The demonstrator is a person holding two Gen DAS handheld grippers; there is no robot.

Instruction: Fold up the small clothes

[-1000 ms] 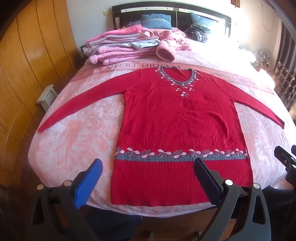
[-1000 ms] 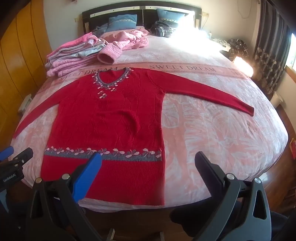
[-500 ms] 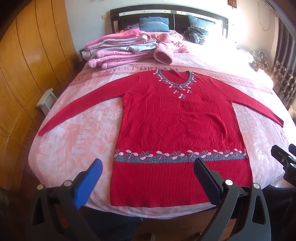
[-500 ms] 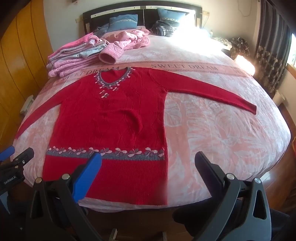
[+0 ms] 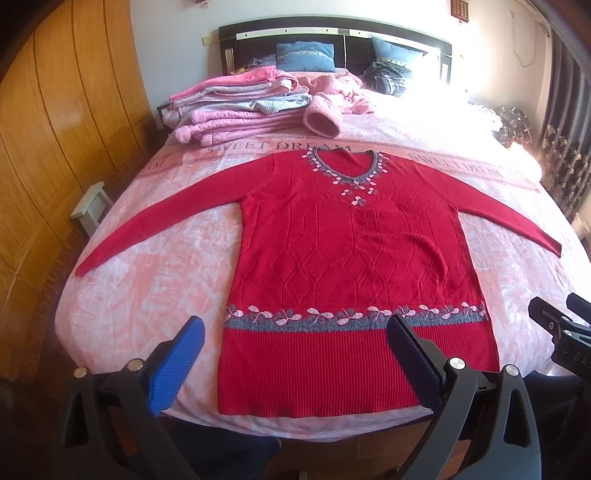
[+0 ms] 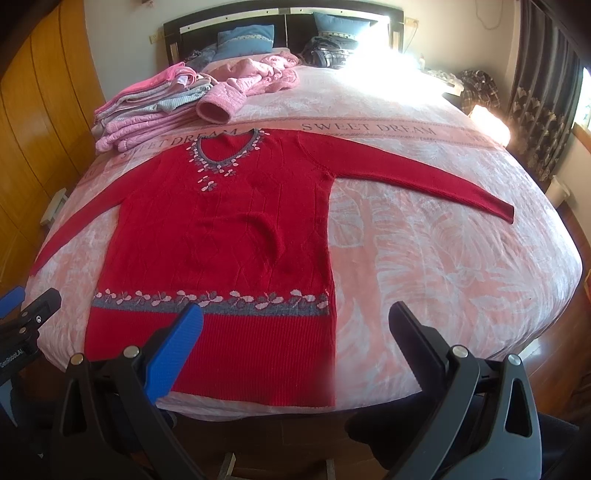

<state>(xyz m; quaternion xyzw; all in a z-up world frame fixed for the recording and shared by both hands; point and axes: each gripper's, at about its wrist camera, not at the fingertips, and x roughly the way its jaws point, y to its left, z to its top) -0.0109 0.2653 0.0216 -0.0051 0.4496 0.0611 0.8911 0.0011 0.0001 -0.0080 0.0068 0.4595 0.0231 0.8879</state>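
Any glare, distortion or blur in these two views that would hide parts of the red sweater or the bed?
Left wrist: sunlight blows out the bedspread at upper right; fisheye bows the wardrobe; the red sweater is sharp and evenly lit. Right wrist: the same glare near the headboard, a bright patch by the curtain; sweater detail readable, edges curved.

- bed [image 5: 122,295] with pink leaf-print cover
- black headboard [image 5: 332,35] at bed's far end
- two blue pillows [image 5: 304,55] against headboard
- wooden wardrobe [image 5: 55,129] left of bed
- dark curtain [image 6: 546,92] right of bed
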